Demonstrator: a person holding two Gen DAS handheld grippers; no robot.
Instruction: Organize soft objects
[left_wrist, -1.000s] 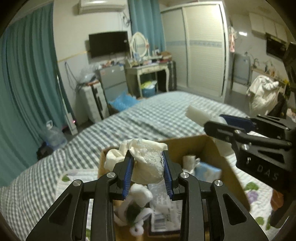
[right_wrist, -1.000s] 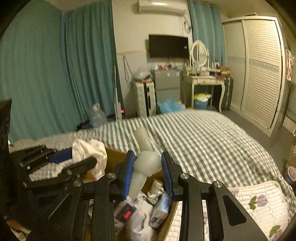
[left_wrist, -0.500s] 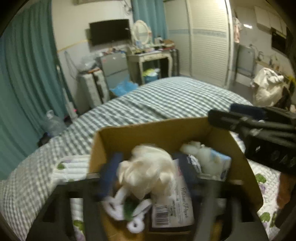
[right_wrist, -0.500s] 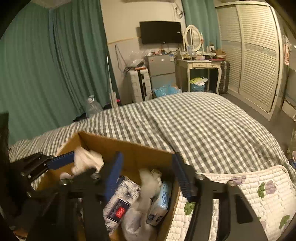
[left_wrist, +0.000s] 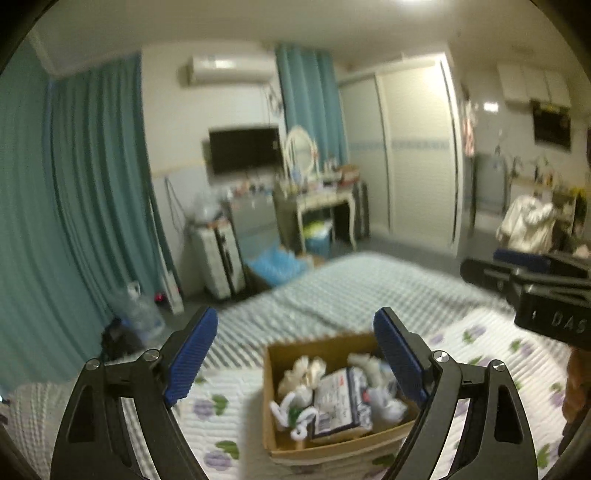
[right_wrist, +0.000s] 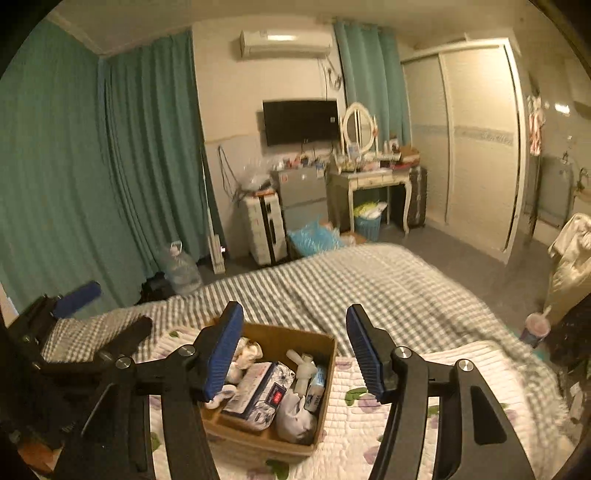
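An open cardboard box (left_wrist: 317, 345) (right_wrist: 330, 345) sits on a quilted floral pad on the bed. Inside lie a cream cloth bundle (left_wrist: 306, 369) (right_wrist: 246, 350), a white soft tube-shaped item (right_wrist: 303, 367), a tissue pack (left_wrist: 341, 398) (right_wrist: 258, 393) and other soft white pieces. My left gripper (left_wrist: 295, 317) hangs above and behind the box, open wide and empty. The jaws of my right gripper (right_wrist: 293, 310) are opening with nothing between them, also above the box. Each gripper shows at the edge of the other's view: the right gripper (left_wrist: 535, 288), the left gripper (right_wrist: 107, 314).
A grey checked bedspread (right_wrist: 369, 280) covers the bed beyond the pad (right_wrist: 369, 417). Teal curtains (right_wrist: 92, 166), a water jug (right_wrist: 181, 269), a white suitcase (right_wrist: 264, 229), a dressing table (right_wrist: 369, 177) and a wardrobe (right_wrist: 476, 140) line the far walls. A cup (right_wrist: 535, 326) stands on the floor at the right.
Both grippers let go of their white soft items, which now lie in the box. Both opened and rose back away from the box, which looks smaller and lower.
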